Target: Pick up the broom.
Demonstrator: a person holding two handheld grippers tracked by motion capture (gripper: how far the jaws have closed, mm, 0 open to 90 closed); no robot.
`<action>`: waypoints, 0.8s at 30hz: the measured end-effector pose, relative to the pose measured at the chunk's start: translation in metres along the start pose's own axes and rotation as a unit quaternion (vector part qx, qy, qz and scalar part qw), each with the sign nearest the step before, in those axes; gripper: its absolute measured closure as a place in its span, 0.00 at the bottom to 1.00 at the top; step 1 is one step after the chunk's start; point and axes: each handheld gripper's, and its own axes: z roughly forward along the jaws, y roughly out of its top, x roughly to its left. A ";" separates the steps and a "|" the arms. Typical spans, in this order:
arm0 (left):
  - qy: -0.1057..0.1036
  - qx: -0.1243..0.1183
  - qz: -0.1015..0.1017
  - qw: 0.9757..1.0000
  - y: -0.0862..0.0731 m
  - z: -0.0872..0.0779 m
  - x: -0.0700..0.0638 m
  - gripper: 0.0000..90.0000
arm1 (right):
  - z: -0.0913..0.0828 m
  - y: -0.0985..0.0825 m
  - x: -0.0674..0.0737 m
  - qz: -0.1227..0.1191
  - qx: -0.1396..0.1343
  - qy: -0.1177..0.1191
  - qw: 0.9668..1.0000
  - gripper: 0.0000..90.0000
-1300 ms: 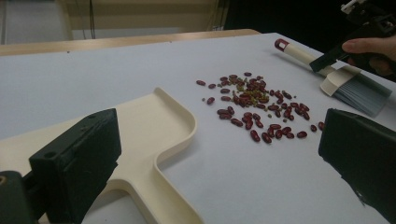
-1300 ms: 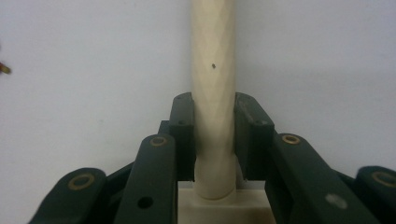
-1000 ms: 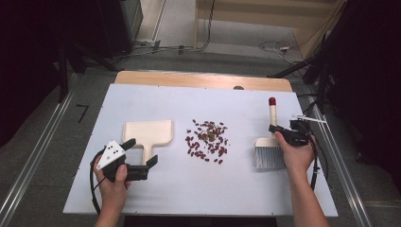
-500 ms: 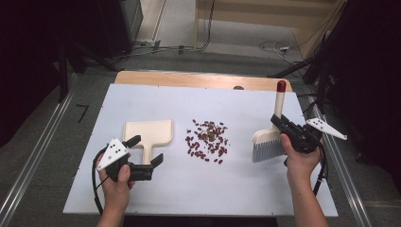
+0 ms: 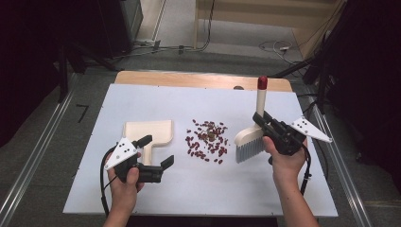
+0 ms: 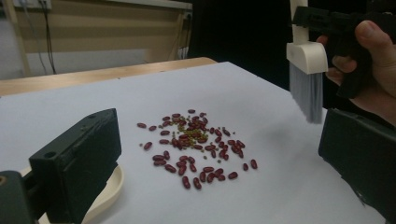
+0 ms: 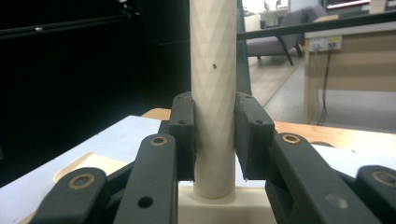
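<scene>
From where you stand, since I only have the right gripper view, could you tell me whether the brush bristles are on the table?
Observer: No, the bristles of the brush appear to hang just above the table.
Operator: Thanks. Where is the mess to sweep?
Observer: A scatter of red beans lies between the brush and the dustpan.
Operator: Is the dustpan held?
Observer: No, the left gripper is open at its handle, not clamping it.

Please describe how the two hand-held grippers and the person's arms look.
Both hand-held grippers, left and right, are black with blocky jaws, each topped by a grey three-cornered plate with dark dots. A black cable trails from each. Brass-coloured pivots show on the right one. Forearms are bare, sleeveless.
</scene>
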 end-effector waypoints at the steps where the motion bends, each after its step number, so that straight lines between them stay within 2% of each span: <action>1: -0.002 0.002 0.000 1.000 0.000 0.001 -0.002 0.00 | 0.003 -0.001 0.006 -0.006 -0.003 0.007 1.000 0.77; 6: -0.014 0.007 -0.004 1.000 0.003 0.006 -0.010 0.00 | 0.009 -0.004 0.017 -0.006 -0.001 0.022 1.000 0.77; 11: -0.024 0.014 -0.011 1.000 0.005 0.012 -0.018 0.01 | 0.016 -0.009 0.030 -0.018 0.000 0.040 0.999 0.77; 14: -0.028 0.019 -0.017 0.999 0.006 0.016 -0.023 0.04 | 0.020 -0.012 0.040 -0.027 -0.001 0.051 0.998 0.77; 15: -0.030 0.021 -0.018 0.999 0.006 0.017 -0.025 0.07 | 0.023 -0.014 0.047 -0.028 -0.001 0.061 0.998 0.77; 16: -0.033 0.025 -0.017 0.999 0.007 0.018 -0.027 0.07 | 0.023 -0.014 0.047 -0.028 -0.001 0.061 0.998 0.77; 17: -0.038 0.026 -0.020 0.999 0.007 0.020 -0.030 0.09 | 0.026 -0.017 0.055 -0.037 -0.002 0.067 0.997 0.77; 18: -0.043 0.028 -0.020 0.998 0.007 0.022 -0.032 0.09 | 0.026 -0.017 0.055 -0.037 -0.002 0.067 0.997 0.77; 22: -0.060 0.038 -0.020 0.997 0.008 0.027 -0.041 0.15 | 0.032 -0.023 0.070 -0.054 -0.001 0.080 0.995 0.77; 24: -0.069 0.044 -0.025 0.996 0.008 0.030 -0.044 0.16 | 0.033 -0.024 0.074 -0.055 0.001 0.084 0.995 0.77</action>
